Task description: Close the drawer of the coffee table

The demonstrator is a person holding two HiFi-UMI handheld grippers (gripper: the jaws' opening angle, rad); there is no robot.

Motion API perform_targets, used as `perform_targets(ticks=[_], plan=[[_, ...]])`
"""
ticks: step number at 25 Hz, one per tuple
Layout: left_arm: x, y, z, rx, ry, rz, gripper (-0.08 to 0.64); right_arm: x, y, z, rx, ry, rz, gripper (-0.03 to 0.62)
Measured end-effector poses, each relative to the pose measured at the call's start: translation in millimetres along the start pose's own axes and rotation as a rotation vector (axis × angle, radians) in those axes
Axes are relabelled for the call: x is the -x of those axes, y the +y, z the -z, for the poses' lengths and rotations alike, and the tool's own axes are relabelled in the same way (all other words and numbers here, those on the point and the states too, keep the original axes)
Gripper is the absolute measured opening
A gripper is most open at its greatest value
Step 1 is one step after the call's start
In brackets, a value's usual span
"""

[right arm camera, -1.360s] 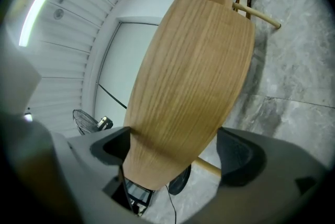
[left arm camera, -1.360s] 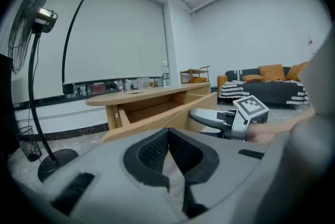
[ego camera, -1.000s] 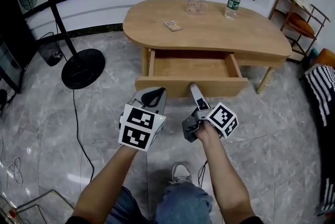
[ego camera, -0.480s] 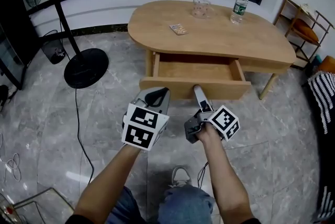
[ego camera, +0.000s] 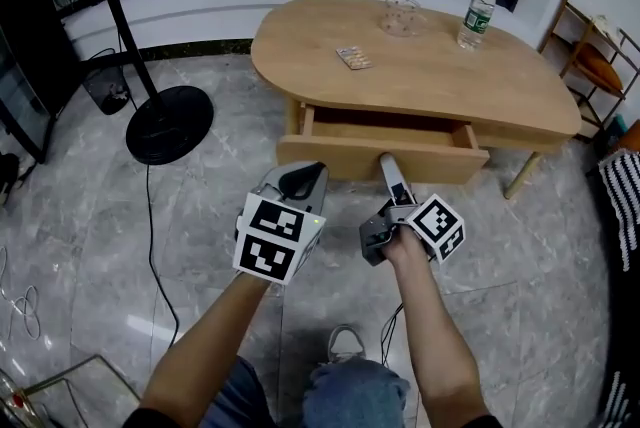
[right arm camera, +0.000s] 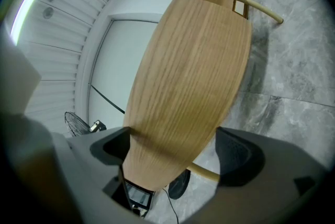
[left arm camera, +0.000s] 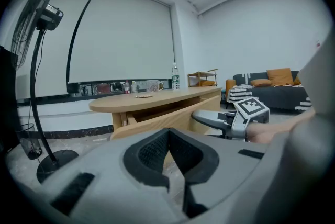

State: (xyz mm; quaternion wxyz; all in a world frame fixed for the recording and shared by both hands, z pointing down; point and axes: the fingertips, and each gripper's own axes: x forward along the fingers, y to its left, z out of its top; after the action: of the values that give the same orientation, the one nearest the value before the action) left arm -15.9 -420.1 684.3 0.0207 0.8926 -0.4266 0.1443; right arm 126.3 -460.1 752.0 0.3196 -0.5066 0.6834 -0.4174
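The light wood coffee table (ego camera: 430,76) has its drawer (ego camera: 385,128) partly out, and only a narrow strip of the inside shows. My right gripper (ego camera: 388,164) is turned on its side with its tip against the drawer front (ego camera: 335,156). In the right gripper view that wooden front (right arm camera: 193,71) fills the picture, and the right gripper (right arm camera: 178,149) is open, its jaws wide apart. My left gripper (ego camera: 300,179) hangs just left of it, short of the drawer, shut on nothing. The left gripper view shows the left gripper (left arm camera: 168,136), the drawer front (left arm camera: 157,122) and the right gripper (left arm camera: 212,118).
On the tabletop lie a blister pack (ego camera: 353,57), a glass cup (ego camera: 402,16) and a water bottle (ego camera: 478,11). A standing fan's black base (ego camera: 170,124) and its cable (ego camera: 150,216) are on the marble floor at left. A wooden rack (ego camera: 595,56) stands at right.
The drawer has slid inward, so less of its inside shows. Both grippers have moved forward toward the table, the right one staying at the drawer front.
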Motion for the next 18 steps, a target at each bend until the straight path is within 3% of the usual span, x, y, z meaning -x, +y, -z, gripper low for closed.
perform_targets(ticks=[18], plan=[[-53.1,28.9,-1.9,0.050,0.014,-0.025,0.009,-71.0,-14.2,-22.2,0.000,0.025,-0.008,0.502]])
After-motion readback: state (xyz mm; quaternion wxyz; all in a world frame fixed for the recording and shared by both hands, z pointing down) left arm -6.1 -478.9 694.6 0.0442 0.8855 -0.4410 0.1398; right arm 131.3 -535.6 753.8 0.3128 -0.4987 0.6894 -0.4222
